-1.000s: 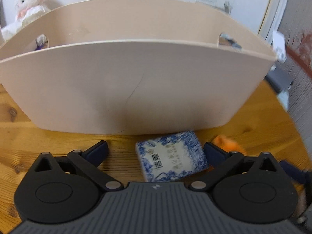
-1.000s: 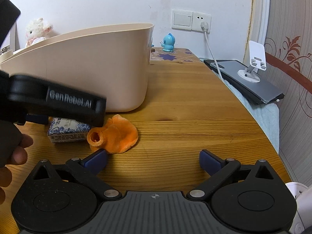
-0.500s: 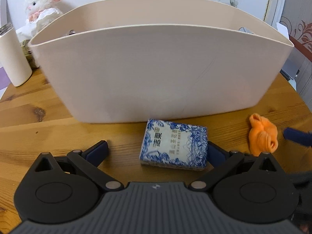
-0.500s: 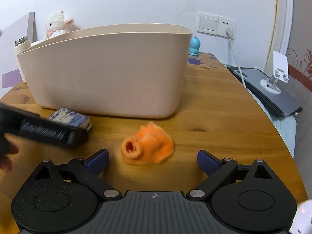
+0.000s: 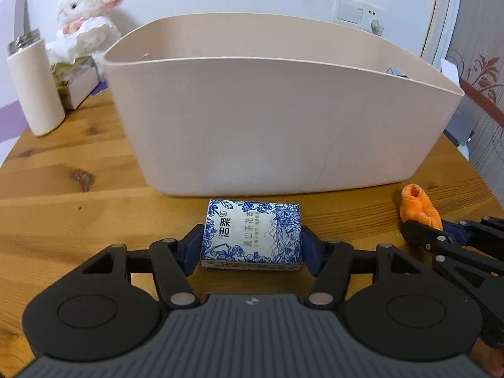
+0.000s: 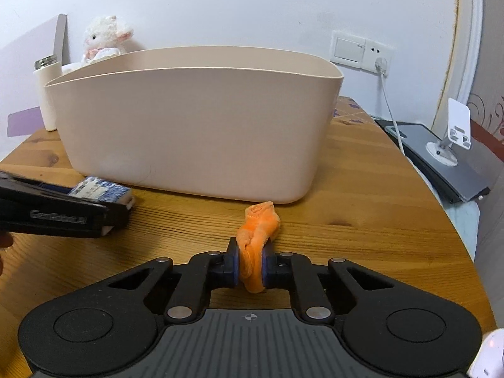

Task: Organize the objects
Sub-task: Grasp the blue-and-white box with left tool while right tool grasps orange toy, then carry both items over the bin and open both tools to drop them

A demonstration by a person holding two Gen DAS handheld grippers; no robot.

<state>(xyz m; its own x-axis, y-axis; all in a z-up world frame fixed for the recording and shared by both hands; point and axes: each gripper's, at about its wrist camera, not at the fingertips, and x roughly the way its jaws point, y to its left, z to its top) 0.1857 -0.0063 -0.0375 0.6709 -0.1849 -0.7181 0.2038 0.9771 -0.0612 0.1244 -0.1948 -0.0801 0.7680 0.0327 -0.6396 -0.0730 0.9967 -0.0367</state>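
A blue-and-white patterned tissue pack [image 5: 252,236] lies on the wooden table just in front of a large beige bin [image 5: 283,132]. My left gripper [image 5: 252,249] is shut on the pack, one pad on each side. A crumpled orange cloth [image 6: 256,236] lies on the table in front of the bin [image 6: 195,126]. My right gripper [image 6: 250,267] is shut on the cloth's near end. The cloth [image 5: 419,204] and the right gripper show at the right of the left wrist view. The pack [image 6: 100,189] and the left gripper show at the left of the right wrist view.
A white tumbler [image 5: 34,88] and a plush lamb [image 5: 88,22] on a small box stand left of the bin. A grey laptop [image 6: 447,163] with a white phone stand [image 6: 453,135] lies beyond the table's right edge. A cable hangs from the wall socket [image 6: 381,63].
Both grippers were open and are now shut: the left on the tissue pack, the right on the orange cloth. Both views have pulled back from the bin.
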